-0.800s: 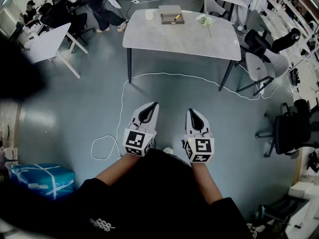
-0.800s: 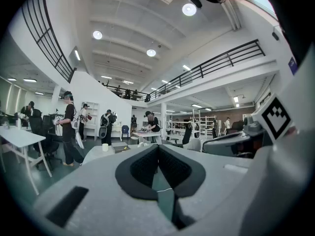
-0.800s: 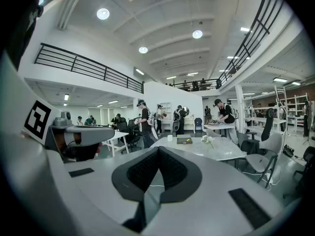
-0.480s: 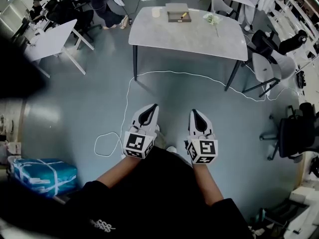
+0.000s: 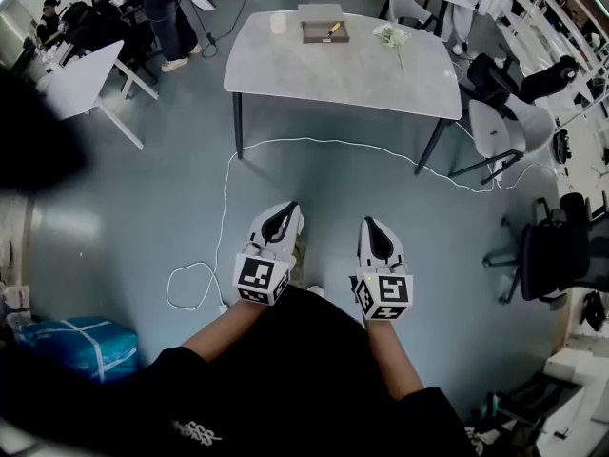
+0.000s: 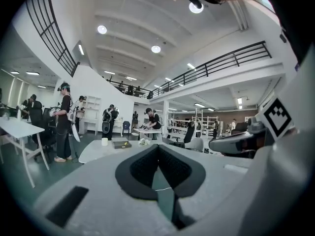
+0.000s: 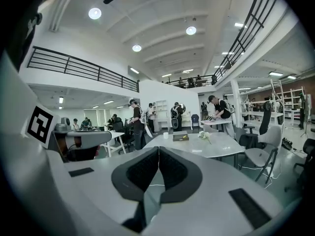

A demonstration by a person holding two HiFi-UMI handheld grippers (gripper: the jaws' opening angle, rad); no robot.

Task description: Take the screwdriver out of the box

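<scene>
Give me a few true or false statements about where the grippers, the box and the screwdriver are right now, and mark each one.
The left gripper and right gripper are both shut and empty. True.
A white cable lies on the floor before the table. True.
The box sits on the floor. False: it sits on the table.
The screwdriver is between the left gripper's jaws. False: it lies in the box.

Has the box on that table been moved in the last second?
No. The box still sits at the far edge of the table, beside the white cup.
</scene>
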